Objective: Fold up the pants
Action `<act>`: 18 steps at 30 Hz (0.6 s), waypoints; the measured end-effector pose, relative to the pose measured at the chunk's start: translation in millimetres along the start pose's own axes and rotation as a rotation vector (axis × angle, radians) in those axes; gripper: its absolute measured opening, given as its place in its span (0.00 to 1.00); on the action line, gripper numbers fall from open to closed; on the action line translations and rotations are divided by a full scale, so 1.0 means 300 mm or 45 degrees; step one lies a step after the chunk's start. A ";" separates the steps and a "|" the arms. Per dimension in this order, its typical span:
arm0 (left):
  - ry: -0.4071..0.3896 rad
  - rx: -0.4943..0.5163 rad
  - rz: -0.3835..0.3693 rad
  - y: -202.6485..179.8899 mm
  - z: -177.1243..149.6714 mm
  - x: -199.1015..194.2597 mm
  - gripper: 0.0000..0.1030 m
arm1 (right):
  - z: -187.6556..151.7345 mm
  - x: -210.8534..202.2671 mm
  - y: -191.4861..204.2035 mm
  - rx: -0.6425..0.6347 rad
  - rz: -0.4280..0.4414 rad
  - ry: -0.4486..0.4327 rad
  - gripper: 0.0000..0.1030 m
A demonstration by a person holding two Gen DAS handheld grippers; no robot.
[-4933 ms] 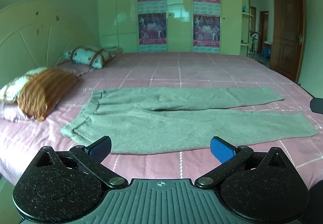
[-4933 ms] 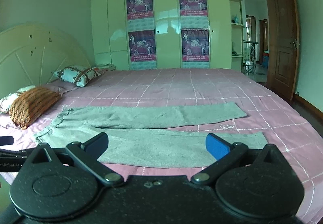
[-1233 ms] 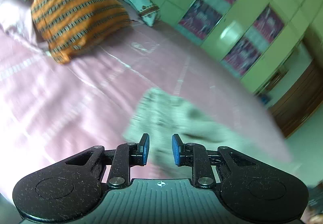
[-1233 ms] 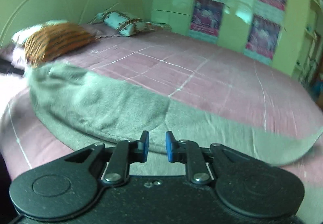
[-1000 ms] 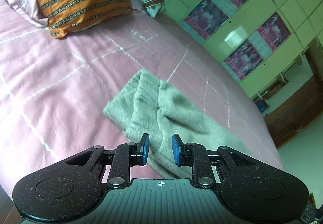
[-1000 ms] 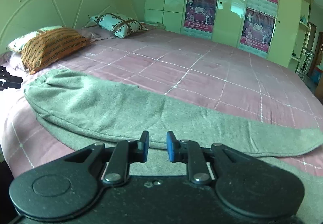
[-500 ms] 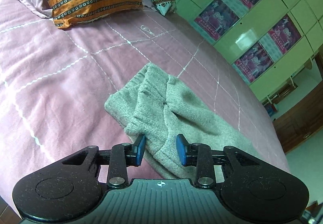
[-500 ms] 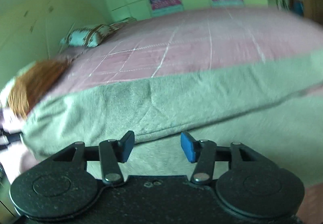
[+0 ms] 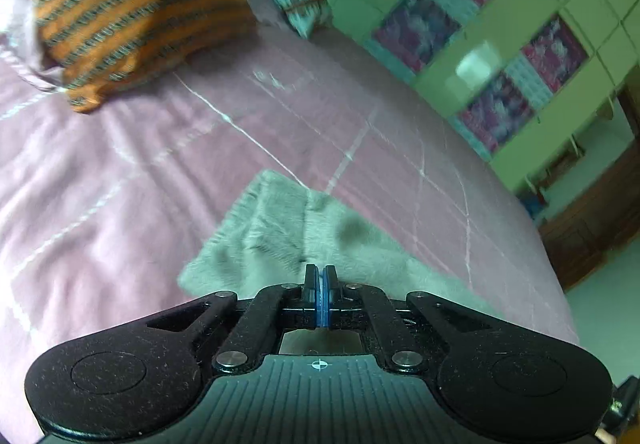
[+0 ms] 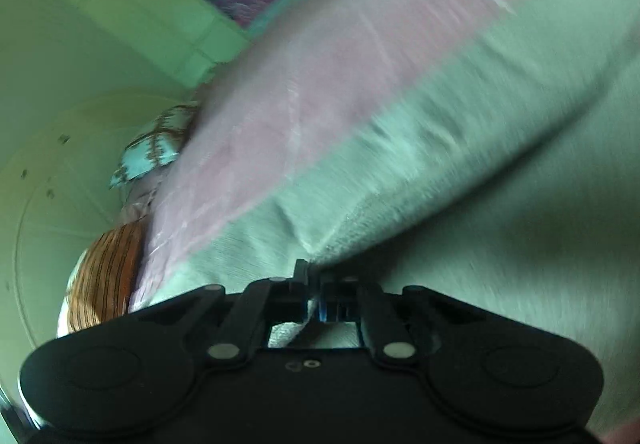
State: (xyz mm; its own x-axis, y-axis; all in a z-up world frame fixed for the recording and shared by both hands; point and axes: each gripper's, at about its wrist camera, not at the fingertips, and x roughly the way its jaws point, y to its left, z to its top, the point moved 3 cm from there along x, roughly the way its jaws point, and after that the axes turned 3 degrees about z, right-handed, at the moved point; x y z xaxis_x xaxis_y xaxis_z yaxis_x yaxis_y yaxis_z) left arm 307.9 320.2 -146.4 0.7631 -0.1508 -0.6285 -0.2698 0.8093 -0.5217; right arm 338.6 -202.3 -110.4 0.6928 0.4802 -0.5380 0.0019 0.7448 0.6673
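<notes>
Pants (image 9: 280, 236) edge pinched, right gripper (image 10: 314, 284); left gripper (image 9: 320, 284) jaws closed.

Grey pants (image 9: 280, 240), pink bedspread (image 9: 100, 212), orange-striped pillow (image 9: 132, 12).

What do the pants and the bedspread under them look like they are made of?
Pants: likely a soft fleece or brushed knit, matte grey with a fuzzy nap, though the frame is blurred. Bedspread: smooth woven cloth with a slight sheen, pink with pale grid lines.
</notes>
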 end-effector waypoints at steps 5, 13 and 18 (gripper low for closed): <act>-0.008 -0.036 0.042 0.032 -0.073 -0.048 0.04 | -0.017 -0.018 0.009 -0.054 -0.022 0.046 0.05; -0.021 -0.120 0.035 0.077 -0.180 -0.032 0.38 | -0.049 -0.040 -0.004 -0.020 -0.058 0.020 0.16; -0.076 -0.177 0.063 0.110 -0.197 -0.069 0.58 | -0.070 -0.062 -0.040 0.074 -0.029 0.021 0.16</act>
State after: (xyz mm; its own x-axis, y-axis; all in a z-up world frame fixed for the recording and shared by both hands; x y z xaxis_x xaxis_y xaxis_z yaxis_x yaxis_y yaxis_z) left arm 248.5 316.5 -184.8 0.7790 -0.0754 -0.6225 -0.3838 0.7277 -0.5684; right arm 310.5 -210.5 -119.1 0.6803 0.4710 -0.5616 0.0600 0.7278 0.6831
